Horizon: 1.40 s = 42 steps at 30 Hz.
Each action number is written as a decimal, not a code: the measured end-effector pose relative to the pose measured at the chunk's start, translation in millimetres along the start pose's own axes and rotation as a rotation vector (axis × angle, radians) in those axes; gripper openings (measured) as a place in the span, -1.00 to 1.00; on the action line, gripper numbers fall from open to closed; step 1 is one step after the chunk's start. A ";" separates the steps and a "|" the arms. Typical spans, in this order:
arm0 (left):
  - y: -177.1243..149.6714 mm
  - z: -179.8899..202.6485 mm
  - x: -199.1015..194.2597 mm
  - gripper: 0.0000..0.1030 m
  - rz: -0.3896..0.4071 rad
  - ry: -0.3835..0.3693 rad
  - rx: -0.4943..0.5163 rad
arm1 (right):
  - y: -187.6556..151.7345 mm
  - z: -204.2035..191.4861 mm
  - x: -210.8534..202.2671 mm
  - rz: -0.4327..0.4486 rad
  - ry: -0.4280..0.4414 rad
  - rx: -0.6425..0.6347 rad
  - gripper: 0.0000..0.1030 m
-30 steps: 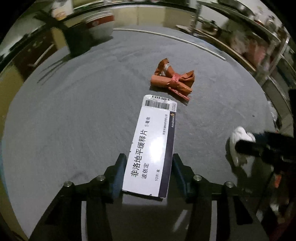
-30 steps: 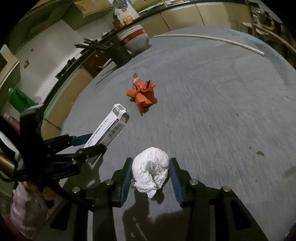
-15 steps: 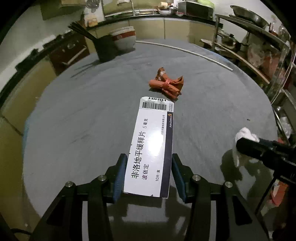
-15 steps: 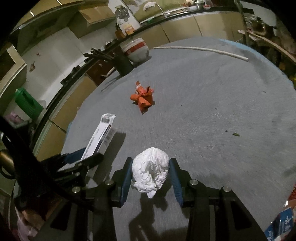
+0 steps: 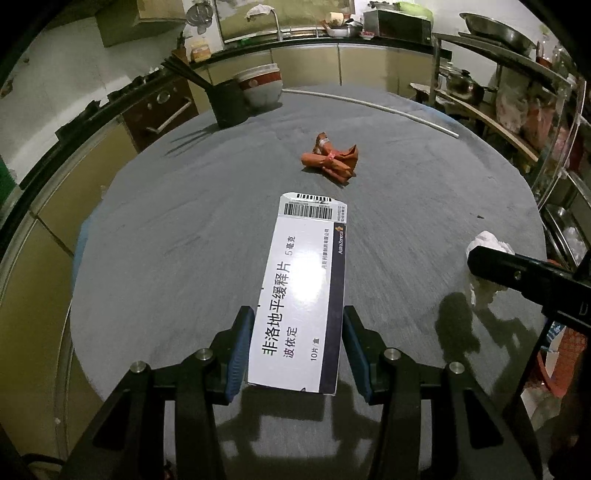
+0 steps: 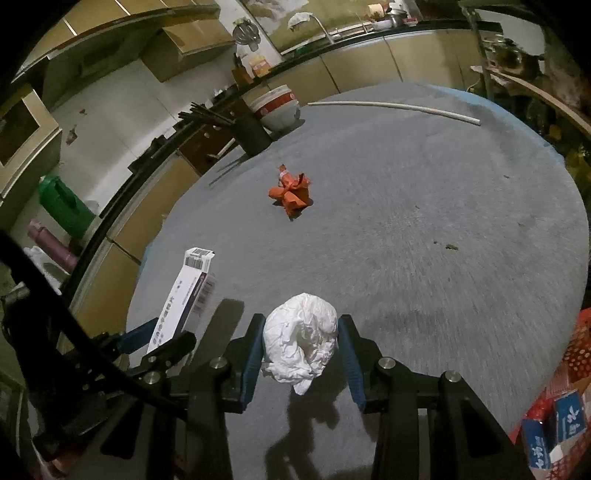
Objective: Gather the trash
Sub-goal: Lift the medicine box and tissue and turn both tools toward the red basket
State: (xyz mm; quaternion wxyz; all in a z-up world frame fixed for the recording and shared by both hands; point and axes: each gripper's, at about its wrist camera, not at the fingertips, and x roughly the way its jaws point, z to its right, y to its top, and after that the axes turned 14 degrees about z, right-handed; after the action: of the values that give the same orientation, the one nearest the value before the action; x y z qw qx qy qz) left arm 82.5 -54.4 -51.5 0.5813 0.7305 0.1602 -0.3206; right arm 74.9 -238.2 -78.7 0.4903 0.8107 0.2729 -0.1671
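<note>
Your left gripper (image 5: 298, 354) is clamped on the white box (image 5: 301, 295), lifted over the table's (image 5: 166, 229) near edge. Your right gripper (image 6: 301, 350) squeezes the tissue wad (image 6: 301, 341), also raised. The orange wrapper (image 5: 330, 159) lies far, mid-table.

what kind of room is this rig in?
Likely a home kitchen: a sink tap on the counter, a metal pot on a rack, and a chopstick holder on the grey round table.
</note>
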 end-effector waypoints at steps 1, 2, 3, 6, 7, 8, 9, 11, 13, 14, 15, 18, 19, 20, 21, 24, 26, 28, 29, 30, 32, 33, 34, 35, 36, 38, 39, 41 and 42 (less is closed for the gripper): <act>-0.7 0.0 -2.7 -0.04 0.004 0.004 0.000 | -0.6 -1.2 -1.8 0.002 0.001 -0.003 -0.18; -1.2 0.2 -4.2 -0.04 0.007 0.006 0.000 | -1.6 -2.4 -3.6 0.003 0.001 -0.006 -0.18; -1.8 0.0 -6.3 -0.04 0.009 0.008 -0.001 | -2.7 -2.6 -5.5 0.005 0.000 -0.006 -0.18; -3.9 -0.9 -12.0 -0.04 0.014 0.015 -0.008 | -4.7 -3.5 -9.7 0.005 0.001 -0.003 -0.18; -4.6 -1.5 -13.9 -0.04 0.016 0.018 -0.011 | -5.2 -3.9 -10.1 0.006 0.002 -0.004 -0.18; -5.1 -2.3 -15.3 -0.04 0.014 0.018 -0.014 | -5.9 -4.8 -10.8 0.005 0.001 -0.006 -0.18; -5.7 -3.0 -16.5 -0.04 0.012 0.017 -0.018 | -6.7 -5.8 -11.4 0.003 0.001 -0.008 -0.18; -6.6 -3.6 -19.8 -0.04 0.015 0.024 -0.020 | -7.9 -7.7 -12.7 0.002 0.004 -0.010 -0.18; -7.2 -3.8 -23.8 -0.04 0.019 0.026 -0.022 | -8.7 -9.8 -14.6 0.004 0.006 -0.014 -0.18; -7.3 -3.7 -25.5 -0.04 0.021 0.027 -0.024 | -8.8 -10.1 -15.9 0.006 0.009 -0.014 -0.18; -7.5 -3.1 -27.6 -0.04 0.025 0.028 -0.023 | -9.1 -10.4 -16.5 0.007 0.011 -0.014 -0.18; -8.3 -0.5 -34.0 -0.04 0.035 0.035 -0.022 | -10.3 -10.9 -23.7 0.020 0.017 -0.017 -0.18; -8.4 0.0 -35.8 -0.04 0.037 0.035 -0.024 | -10.4 -10.9 -24.9 0.022 0.019 -0.017 -0.18; -8.7 1.3 -38.6 -0.04 0.042 0.037 -0.024 | -10.7 -10.6 -27.4 0.026 0.021 -0.016 -0.18; -8.8 2.8 -41.2 -0.04 0.048 0.040 -0.022 | -11.3 -10.6 -29.6 0.028 0.022 -0.016 -0.18; -8.5 8.3 -49.5 -0.04 0.062 0.041 -0.019 | -13.4 -8.8 -37.4 0.034 0.024 -0.015 -0.18; -8.2 12.5 -54.7 -0.04 0.072 0.042 -0.014 | -14.2 -7.2 -43.1 0.040 0.025 -0.014 -0.18; -8.2 18.4 -60.4 -0.04 0.081 0.040 -0.006 | -14.3 -5.7 -47.6 0.045 0.025 -0.012 -0.18; -8.1 21.1 -62.9 -0.04 0.085 0.039 -0.001 | -15.1 -3.8 -51.5 0.050 0.024 -0.010 -0.18; -8.1 24.4 -65.6 -0.04 0.090 0.038 0.004 | -15.5 -2.5 -54.1 0.052 0.025 -0.007 -0.18; -8.1 30.7 -69.8 -0.04 0.097 0.035 0.015 | -17.4 1.8 -61.3 0.060 0.024 0.000 -0.18; -8.1 34.0 -71.7 -0.04 0.099 0.033 0.020 | -18.0 3.5 -63.9 0.062 0.023 0.003 -0.18; -8.2 38.4 -74.1 -0.04 0.103 0.031 0.028 | -18.7 5.5 -66.8 0.065 0.023 0.008 -0.18; -8.2 41.2 -75.8 -0.04 0.106 0.030 0.032 | -19.9 7.8 -70.3 0.069 0.023 0.013 -0.18; -8.3 45.2 -77.9 -0.04 0.109 0.026 0.038 | -21.2 10.3 -73.9 0.073 0.022 0.017 -0.18; -8.3 52.0 -81.1 -0.04 0.113 0.020 0.048 | -23.1 15.5 -80.5 0.078 0.019 0.025 -0.18; -8.3 55.4 -82.6 -0.04 0.117 0.020 0.055 | -24.1 17.3 -83.2 0.080 0.018 0.028 -0.18; -8.0 62.2 -85.5 -0.04 0.123 0.018 0.067 | -25.0 22.6 -89.4 0.088 0.015 0.037 -0.18; -7.8 65.6 -86.8 -0.04 0.125 0.015 0.071 | -25.2 24.7 -92.0 0.090 0.014 0.040 -0.18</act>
State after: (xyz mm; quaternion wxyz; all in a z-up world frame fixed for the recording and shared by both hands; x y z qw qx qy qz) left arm -5.2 -102.6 -8.2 0.5727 0.7616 0.1072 -0.2837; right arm -13.5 -276.5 -58.3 0.4791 0.8330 0.2360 -0.1446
